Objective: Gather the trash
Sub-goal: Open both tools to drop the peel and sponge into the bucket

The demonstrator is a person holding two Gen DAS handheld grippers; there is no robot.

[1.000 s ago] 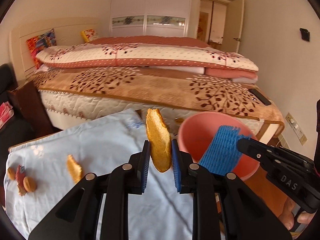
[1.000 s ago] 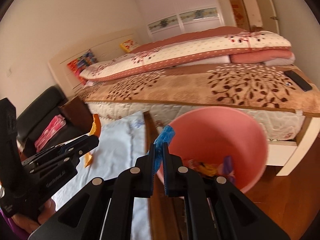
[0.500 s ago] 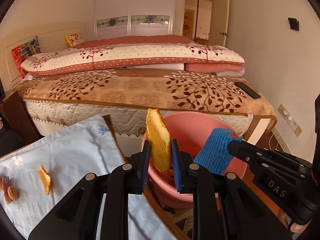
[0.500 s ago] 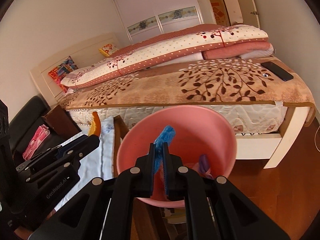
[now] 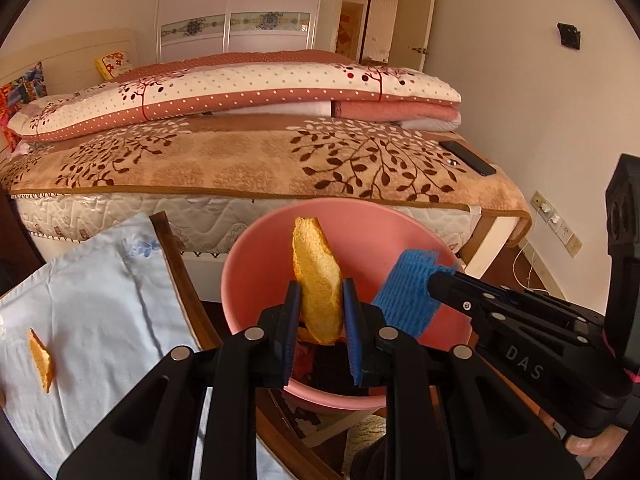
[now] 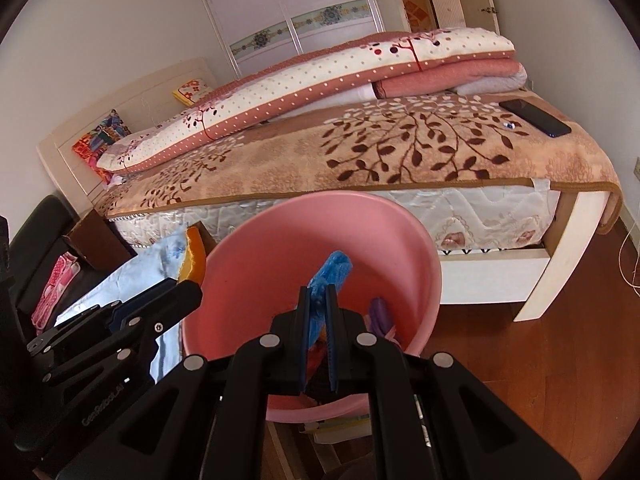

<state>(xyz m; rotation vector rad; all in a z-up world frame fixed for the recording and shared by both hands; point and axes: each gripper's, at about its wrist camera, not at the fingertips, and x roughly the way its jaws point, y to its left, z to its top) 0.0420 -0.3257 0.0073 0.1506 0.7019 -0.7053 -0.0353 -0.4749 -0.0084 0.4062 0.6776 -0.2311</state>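
Left tongs (image 5: 320, 304): we see them pinching an orange peel (image 5: 318, 280), which stands upright between the blue pads and rises above them.
Right tongs (image 6: 318, 300): pressed together on a piece of blue foam netting (image 6: 332, 270); in the left wrist view the netting (image 5: 406, 294) shows just right of the left tongs.
Hand: we glimpse fingertips under the right tool at the lower right of the left wrist view (image 5: 588, 446).
Pink bucket (image 5: 256, 268): directly beyond and below both tongs, its mouth open under the peel and the netting; we make out colourful wrappers (image 6: 378, 316) at its bottom, too small to name.
Tabletop (image 5: 100, 300): left of the left tongs, covered with a pale blue cloth; a second bit of orange peel (image 5: 40, 360) lies on it, well apart from the bucket.
Bed (image 5: 248, 168): behind the bucket, with a brown leaf-patterned blanket, a folded dotted quilt on top, and a black phone (image 5: 468, 158) near its right edge.
Wardrobe (image 5: 236, 8): farthest back, white, beside a doorway.
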